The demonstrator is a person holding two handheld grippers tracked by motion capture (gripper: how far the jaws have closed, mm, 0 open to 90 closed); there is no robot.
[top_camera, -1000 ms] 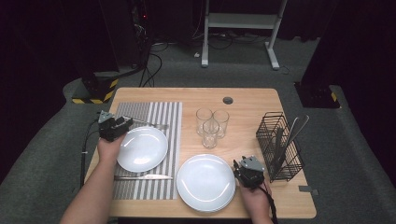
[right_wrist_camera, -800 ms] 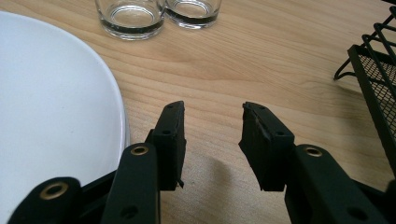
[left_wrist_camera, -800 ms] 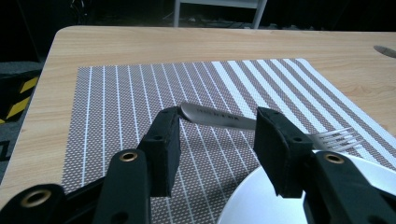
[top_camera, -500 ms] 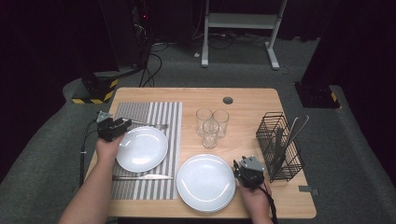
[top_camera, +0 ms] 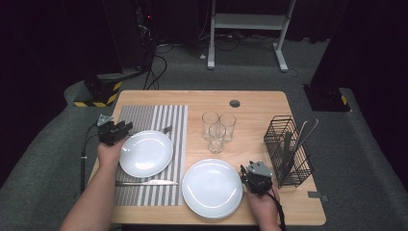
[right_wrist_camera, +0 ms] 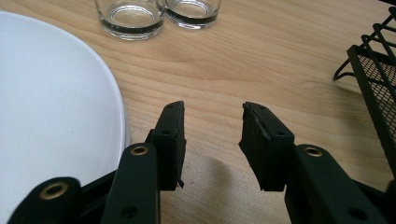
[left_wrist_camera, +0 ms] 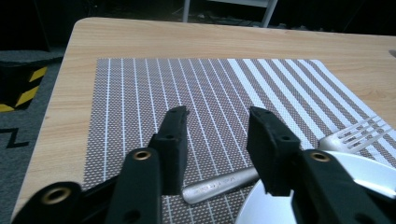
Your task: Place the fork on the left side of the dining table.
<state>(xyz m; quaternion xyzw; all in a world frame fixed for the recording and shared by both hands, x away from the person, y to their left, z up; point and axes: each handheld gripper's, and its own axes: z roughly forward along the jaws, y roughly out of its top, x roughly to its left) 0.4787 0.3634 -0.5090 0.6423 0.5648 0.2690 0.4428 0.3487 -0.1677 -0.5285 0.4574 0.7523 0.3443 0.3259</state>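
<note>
Left gripper [left_wrist_camera: 217,135] poised over the fork [left_wrist_camera: 280,161]
Fingers open, empty; the handle lies crosswise just below them, tines toward the small plate [top_camera: 146,153].

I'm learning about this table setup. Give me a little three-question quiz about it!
1. True or false: the left gripper is shut on the fork.
2. How many drinking glasses stand near the middle of the table?
3. Which thing lies on the striped placemat in front of the small plate? A) a spoon B) a knife C) a cup

Key
1. False: its jaws stand open, with the fork handle lying on the mat below them.
2. Three.
3. B, the knife.
</note>
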